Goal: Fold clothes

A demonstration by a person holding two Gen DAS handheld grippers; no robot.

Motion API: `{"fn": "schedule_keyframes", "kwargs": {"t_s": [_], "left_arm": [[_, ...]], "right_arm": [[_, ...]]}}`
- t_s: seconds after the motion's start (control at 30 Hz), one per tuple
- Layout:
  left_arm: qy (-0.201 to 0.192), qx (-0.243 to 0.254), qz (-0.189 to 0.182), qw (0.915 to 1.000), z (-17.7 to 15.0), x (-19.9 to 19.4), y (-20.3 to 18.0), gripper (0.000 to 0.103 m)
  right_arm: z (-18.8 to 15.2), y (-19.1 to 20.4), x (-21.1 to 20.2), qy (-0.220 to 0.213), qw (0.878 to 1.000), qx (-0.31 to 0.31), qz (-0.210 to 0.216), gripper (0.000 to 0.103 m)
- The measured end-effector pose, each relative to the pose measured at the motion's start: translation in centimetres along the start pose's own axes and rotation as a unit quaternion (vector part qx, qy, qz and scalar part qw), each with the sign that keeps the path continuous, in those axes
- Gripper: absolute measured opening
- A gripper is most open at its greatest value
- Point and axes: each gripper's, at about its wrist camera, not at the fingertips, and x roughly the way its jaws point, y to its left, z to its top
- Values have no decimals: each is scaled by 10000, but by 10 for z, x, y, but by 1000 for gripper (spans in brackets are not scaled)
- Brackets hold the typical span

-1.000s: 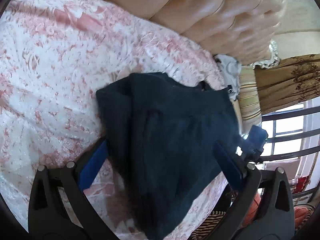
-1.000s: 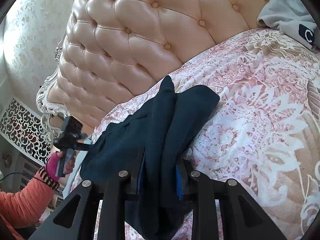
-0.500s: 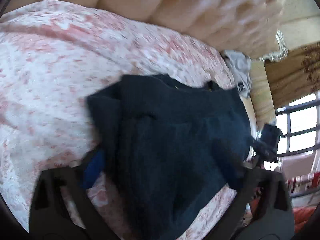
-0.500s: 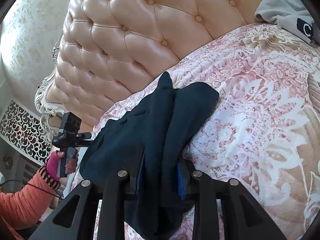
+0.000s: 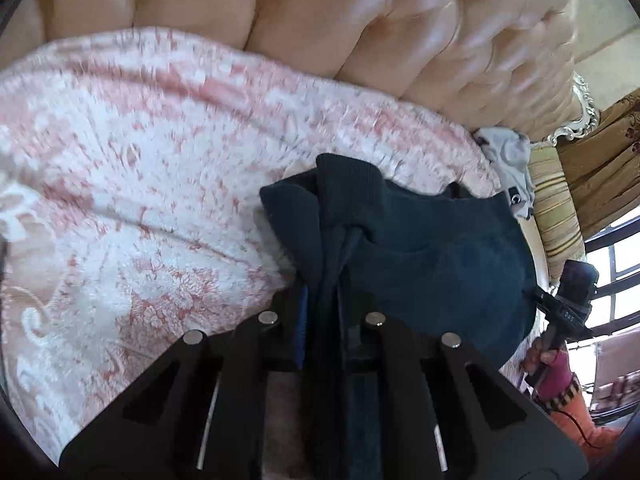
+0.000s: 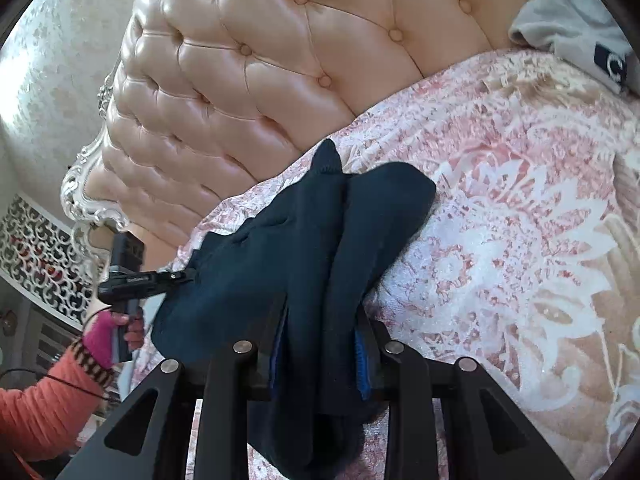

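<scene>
1. Pink-and-white patterned bedding (image 6: pixel 520 240) covered one bed, backed by one tufted peach headboard (image 6: pixel 260 60).
2. One dark navy garment (image 6: pixel 304 248) lay bunched on that bedding, near the headboard's foot, with a ribbed edge poking up toward the headboard.
3. Two grippers were at work. The left gripper (image 5: pixel 324 304) had its jaws closed on a bunch of the garment; the right gripper (image 6: pixel 320 344) likewise had its jaws clamped on a thick fold of it.
4. One grey piece of clothing (image 6: pixel 576 40) sat against the headboard, well apart from the navy garment.
5. One striped cushion (image 5: pixel 556 208) and one brown curtain (image 5: pixel 600 160) stood just past the headboard's end.
6. Each hand wore a pink fingerless glove (image 6: pixel 102 336) and an orange sleeve (image 6: pixel 36 416).
</scene>
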Motion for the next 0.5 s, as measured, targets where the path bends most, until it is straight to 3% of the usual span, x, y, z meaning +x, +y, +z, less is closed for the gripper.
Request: {"fn": "schedule_keyframes", "kwargs": {"t_s": [0.23,0.5], "left_arm": [[-327,289,209,9988,-6,-18,-21,13],[-681,411,37,9968,-11,-42,-48,13]], "right_arm": [[1,25,-12,-235,9983,-501,-173,25],[11,51,-40,-541,9935,-939,-357,25]]}}
